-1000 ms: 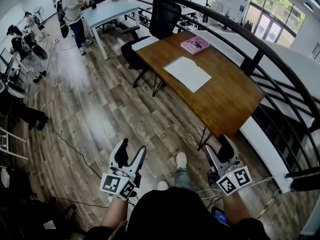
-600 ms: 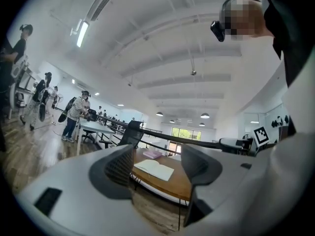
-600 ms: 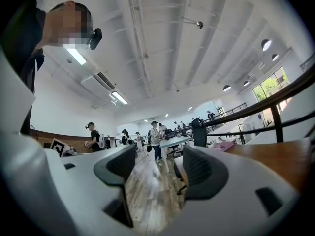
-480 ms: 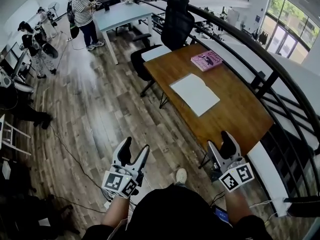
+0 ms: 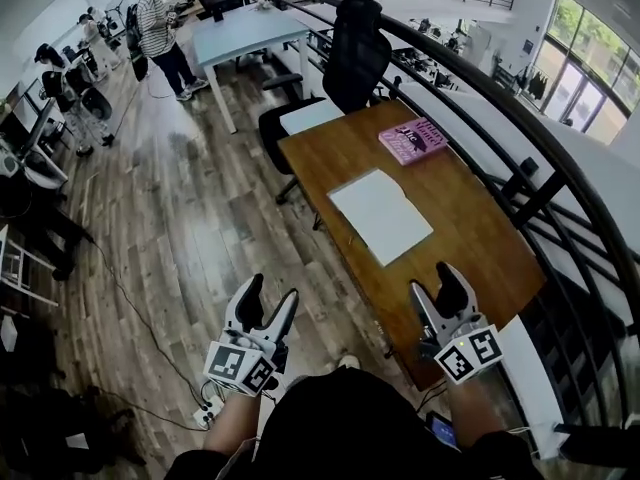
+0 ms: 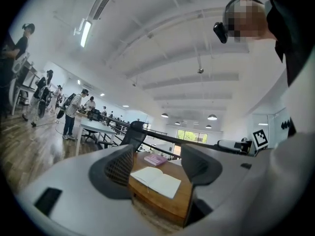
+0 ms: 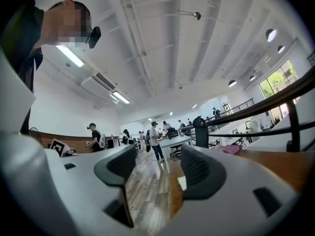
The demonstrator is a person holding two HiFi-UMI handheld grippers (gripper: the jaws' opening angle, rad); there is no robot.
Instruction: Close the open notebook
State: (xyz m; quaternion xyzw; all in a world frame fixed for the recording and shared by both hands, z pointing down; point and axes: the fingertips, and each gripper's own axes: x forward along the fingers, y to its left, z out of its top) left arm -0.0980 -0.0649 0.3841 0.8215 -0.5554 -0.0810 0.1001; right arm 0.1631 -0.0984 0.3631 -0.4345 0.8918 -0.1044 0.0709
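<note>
White notebook [image 5: 381, 215] lies open on table [image 5: 470, 238]; left gripper [image 5: 267, 303] and right gripper [image 5: 436, 290] hang short of table, jaws apart, empty, likely readied for its cover.

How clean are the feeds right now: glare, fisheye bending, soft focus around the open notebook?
Head view: fisheye bows the railing, window glare whitens the floor, the open notebook is sharp. Left gripper view: left gripper blurred up close, notebook beyond it readable. Right gripper view: right gripper equally soft.
</note>
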